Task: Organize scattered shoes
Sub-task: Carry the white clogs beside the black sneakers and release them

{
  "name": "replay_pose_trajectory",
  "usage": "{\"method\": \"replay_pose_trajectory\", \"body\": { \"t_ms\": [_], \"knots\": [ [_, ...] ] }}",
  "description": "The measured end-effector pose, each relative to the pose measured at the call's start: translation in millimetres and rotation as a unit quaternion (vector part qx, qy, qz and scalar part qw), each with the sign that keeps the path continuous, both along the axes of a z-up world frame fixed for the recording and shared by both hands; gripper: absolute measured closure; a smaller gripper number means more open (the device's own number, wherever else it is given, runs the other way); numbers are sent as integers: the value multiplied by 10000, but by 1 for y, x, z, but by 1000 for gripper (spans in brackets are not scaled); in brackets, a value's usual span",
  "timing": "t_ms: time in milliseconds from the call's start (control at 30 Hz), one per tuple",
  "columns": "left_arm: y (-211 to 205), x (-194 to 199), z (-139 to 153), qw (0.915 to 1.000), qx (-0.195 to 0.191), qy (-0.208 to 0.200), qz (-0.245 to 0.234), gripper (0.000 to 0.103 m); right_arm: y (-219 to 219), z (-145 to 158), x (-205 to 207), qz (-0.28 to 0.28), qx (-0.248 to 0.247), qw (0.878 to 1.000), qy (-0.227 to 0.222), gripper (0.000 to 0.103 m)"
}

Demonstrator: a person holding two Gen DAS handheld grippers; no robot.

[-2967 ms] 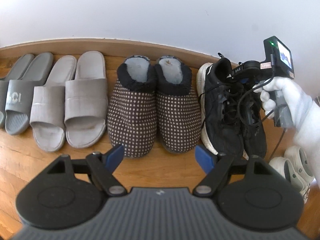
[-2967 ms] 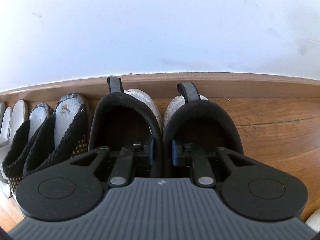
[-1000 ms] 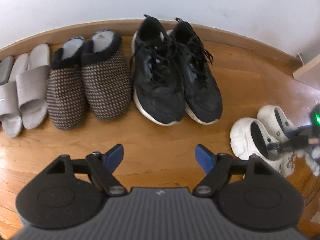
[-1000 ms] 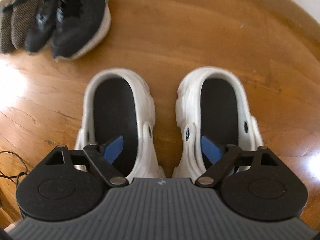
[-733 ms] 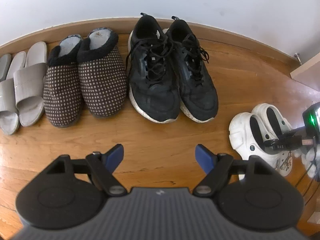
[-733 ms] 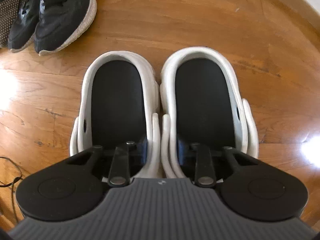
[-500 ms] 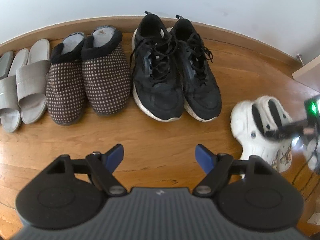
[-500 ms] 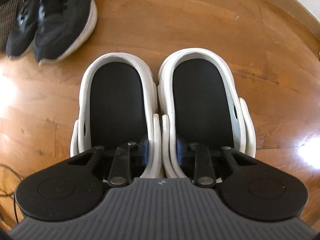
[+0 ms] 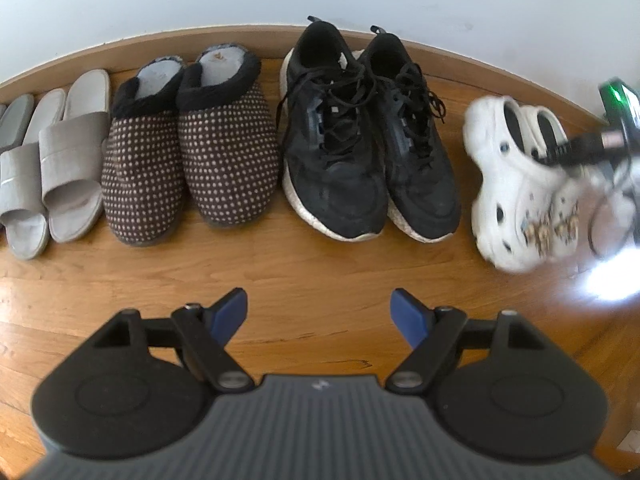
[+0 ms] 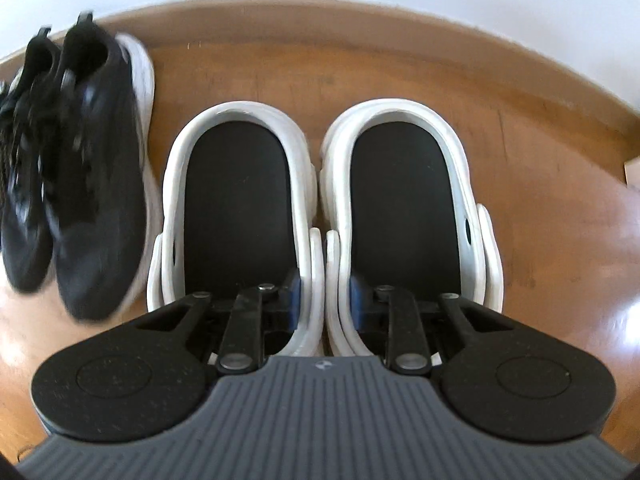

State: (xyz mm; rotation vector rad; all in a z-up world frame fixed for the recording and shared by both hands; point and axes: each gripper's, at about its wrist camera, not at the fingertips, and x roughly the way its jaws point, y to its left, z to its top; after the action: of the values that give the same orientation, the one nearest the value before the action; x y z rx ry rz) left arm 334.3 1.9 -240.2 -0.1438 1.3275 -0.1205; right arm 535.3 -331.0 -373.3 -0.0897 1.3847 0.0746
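The right gripper (image 10: 323,300) is clamped on the white clogs (image 10: 324,208), one finger inside each shoe, pressing the two inner walls together so the pair is held as one, heels toward the wall. Whether the soles rest on the floor (image 10: 540,200) or hang just above it cannot be told; the blur suggests the pair is in motion. Just to their left the black sneakers (image 9: 368,136) stand heels against the baseboard (image 9: 460,62), then the dotted slippers (image 9: 188,140) and the grey slides (image 9: 56,160), all side by side in one row. The left gripper (image 9: 319,314) hangs wide apart and empty over bare floor in front of that row. By this showing the job is close to finished: three pairs are lined up, and the clogs sit at the row's right end, needing only to be set down with heels level to the rest. Open floor lies right of the clogs; a pale edge (image 10: 632,172) at the far right marks the limit there.
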Motion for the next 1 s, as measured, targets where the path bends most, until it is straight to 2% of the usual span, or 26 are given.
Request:
{"method": "replay_pose_trajectory", "body": {
  "t_ms": [500,733,833,900,967,1000],
  "knots": [
    [10,5,-8,9999,-30,50,90,26,28,-9,74,-359,48,9992,-139,81],
    [20,7,-14,9998,-13,101,183,26,32,-7,86,-404,37,9990,-194,80],
    [26,7,-10,9996,55,89,266,26,35,-3,81,-341,-90,9984,-445,67],
    [34,4,1,9993,129,19,342,26,38,7,70,-364,-320,9965,-683,37],
    [38,2,8,9992,151,-22,376,26,39,17,61,-370,-318,9957,-794,25],
    [41,0,15,9991,159,-72,386,26,42,32,46,-374,-286,9946,-920,24]
  ]
}}
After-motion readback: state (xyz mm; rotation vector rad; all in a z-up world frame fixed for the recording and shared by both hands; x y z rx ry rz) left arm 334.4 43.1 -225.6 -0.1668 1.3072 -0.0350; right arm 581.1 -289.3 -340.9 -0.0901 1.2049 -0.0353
